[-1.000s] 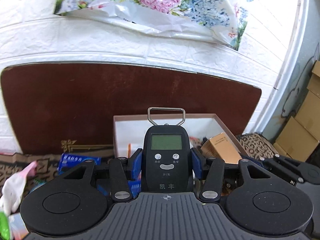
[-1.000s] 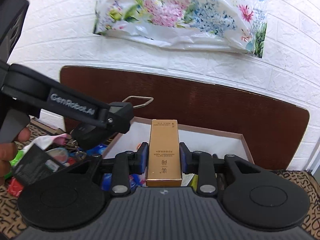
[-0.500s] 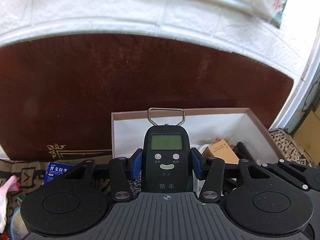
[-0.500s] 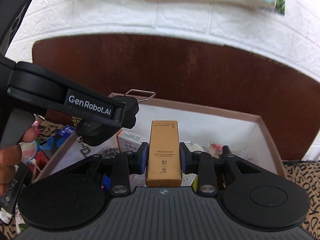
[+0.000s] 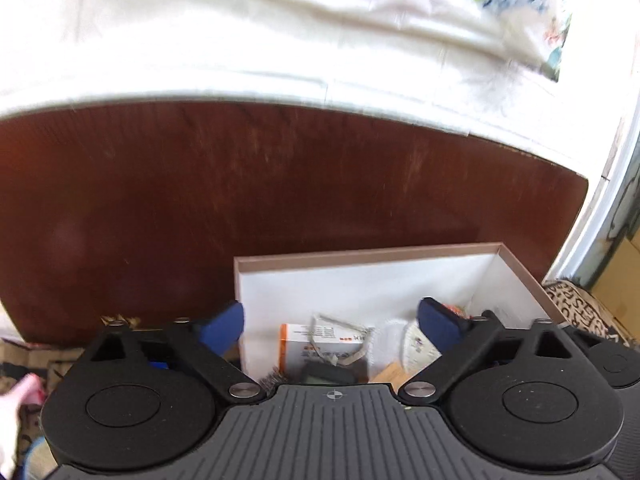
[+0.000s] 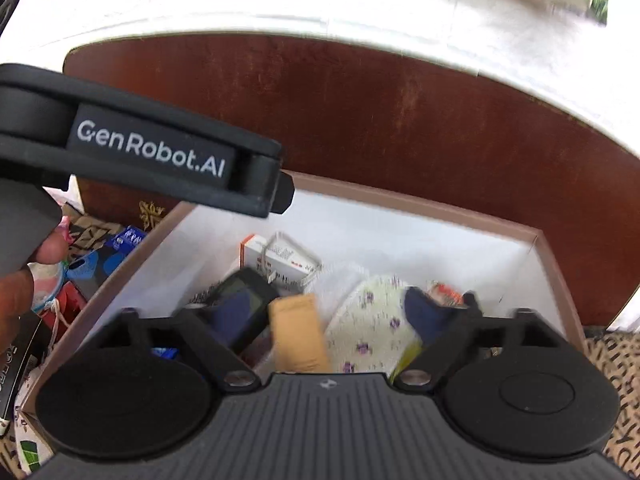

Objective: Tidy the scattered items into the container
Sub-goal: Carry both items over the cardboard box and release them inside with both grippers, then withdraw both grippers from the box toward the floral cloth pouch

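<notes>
Against the white brick wall (image 5: 200, 52) stands a dark brown board (image 6: 400, 120), and directly in front of that board sits the open box (image 6: 400, 204), brown-rimmed with white inner walls. Both grippers hang over the box.

Left gripper (image 5: 331, 324): jaws spread wide apart, nothing between the blue pads (image 5: 224, 326). Its body also shows in the right wrist view, over the left side of the box, marked "GenRobot.AI".

Right gripper (image 6: 322, 314): jaws likewise wide apart and empty.

Contents of the box, by size:
- a floral cloth pad (image 6: 368, 320), lying right of the box's centre;
- a black hand scale (image 6: 244, 300) with its wire loop (image 6: 294, 256), lying left of centre on the box floor, its loop resting over a white and orange carton (image 5: 320, 344);
- a tan carton (image 6: 298, 332), blurred, between the scale and the floral pad, directly below the right gripper's open jaws. Whether it rests on the floor of the box cannot be told.

Outside the box, just beside its left wall, lie a blue packet (image 6: 128, 238) and other loose items on a patterned cloth (image 6: 608, 356).
</notes>
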`<state>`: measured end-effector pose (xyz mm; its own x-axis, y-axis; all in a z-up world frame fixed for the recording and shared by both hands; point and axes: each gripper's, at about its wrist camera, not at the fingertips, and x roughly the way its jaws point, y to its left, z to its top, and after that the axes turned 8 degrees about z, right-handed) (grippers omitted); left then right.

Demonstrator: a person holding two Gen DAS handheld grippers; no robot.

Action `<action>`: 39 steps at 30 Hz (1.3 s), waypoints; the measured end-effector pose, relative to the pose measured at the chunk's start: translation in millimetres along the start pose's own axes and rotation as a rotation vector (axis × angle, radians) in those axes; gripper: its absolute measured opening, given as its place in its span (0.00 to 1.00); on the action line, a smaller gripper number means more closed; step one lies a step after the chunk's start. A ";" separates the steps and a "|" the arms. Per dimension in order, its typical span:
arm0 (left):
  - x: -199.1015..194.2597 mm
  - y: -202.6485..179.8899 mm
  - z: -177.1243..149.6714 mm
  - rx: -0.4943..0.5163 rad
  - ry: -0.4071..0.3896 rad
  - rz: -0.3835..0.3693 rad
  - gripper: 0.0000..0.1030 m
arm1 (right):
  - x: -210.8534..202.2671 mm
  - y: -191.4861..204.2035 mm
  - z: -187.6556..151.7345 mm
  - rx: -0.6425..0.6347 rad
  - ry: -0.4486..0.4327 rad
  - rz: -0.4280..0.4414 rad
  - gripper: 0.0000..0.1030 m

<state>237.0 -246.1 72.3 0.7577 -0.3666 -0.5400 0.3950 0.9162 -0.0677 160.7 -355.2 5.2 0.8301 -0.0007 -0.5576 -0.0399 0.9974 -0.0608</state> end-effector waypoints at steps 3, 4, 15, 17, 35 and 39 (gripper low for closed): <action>-9.3 -4.9 -6.2 0.057 -0.010 0.023 1.00 | -6.3 7.8 -1.6 -0.025 -0.003 -0.007 0.99; -11.1 -6.4 -9.2 0.079 -0.010 0.030 1.00 | -8.4 10.4 -2.2 -0.032 -0.001 -0.002 0.99; -22.2 -10.8 -23.2 0.106 0.028 0.051 1.00 | -23.6 26.0 0.4 -0.029 0.010 0.017 1.00; -27.6 -9.6 -23.1 0.101 0.025 0.053 1.00 | -27.1 28.0 2.2 -0.028 0.008 0.019 1.00; -134.1 12.4 -40.6 0.042 -0.072 0.012 1.00 | -115.0 79.9 -7.2 -0.084 -0.178 0.039 1.00; -161.6 25.5 -61.3 -0.003 -0.093 0.022 1.00 | -137.3 99.5 -21.1 -0.100 -0.233 0.063 1.00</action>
<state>92.8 -153.6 106.4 0.8111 -0.3593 -0.4616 0.3760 0.9247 -0.0592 30.9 -257.4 58.2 0.9295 0.0891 -0.3580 -0.1405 0.9828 -0.1202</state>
